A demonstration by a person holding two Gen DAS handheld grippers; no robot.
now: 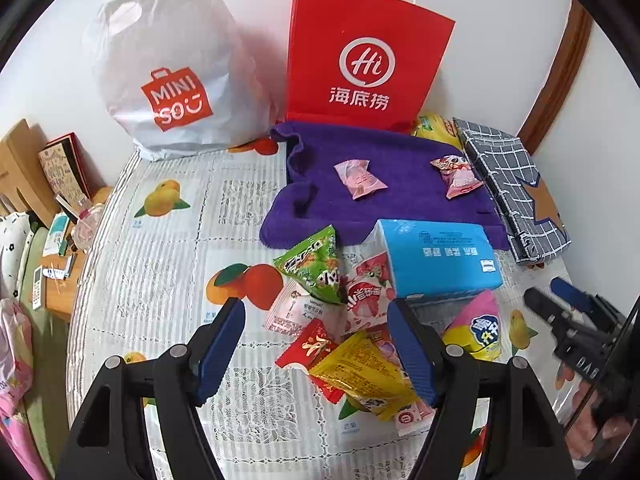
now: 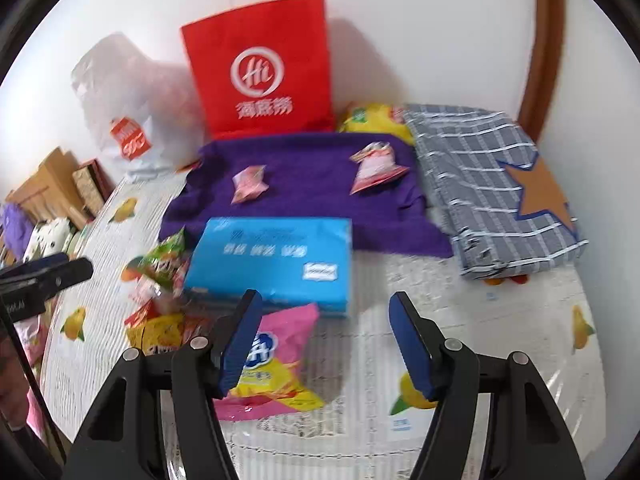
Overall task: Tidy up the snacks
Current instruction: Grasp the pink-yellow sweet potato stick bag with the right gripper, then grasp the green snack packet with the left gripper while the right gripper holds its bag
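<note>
Sprawling heap of bright snack packets (image 1: 344, 320)

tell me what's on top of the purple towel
Two small pink snack packets lie on the purple towel: one near its middle, one toward its right side. The blue tissue pack covers its front edge, hiding whatever lies beneath.

The desk (image 1: 168, 280) wears a lace-patterned cover printed with oranges and lemons. Far back against the wall stand a white plastic bag (image 1: 168, 80) and a red paper bag (image 1: 360, 60). In front of the red one lies a purple towel (image 1: 384, 192), with a folded checked cloth (image 1: 516, 188) (a brown star on it) to its right. Nearer, a blue tissue pack (image 1: 440, 256) overlaps the towel's near edge, a heap of snack packets (image 1: 340, 320) spreads to its left, and a pink and yellow packet (image 2: 276, 360) lies just in front of it.
</note>
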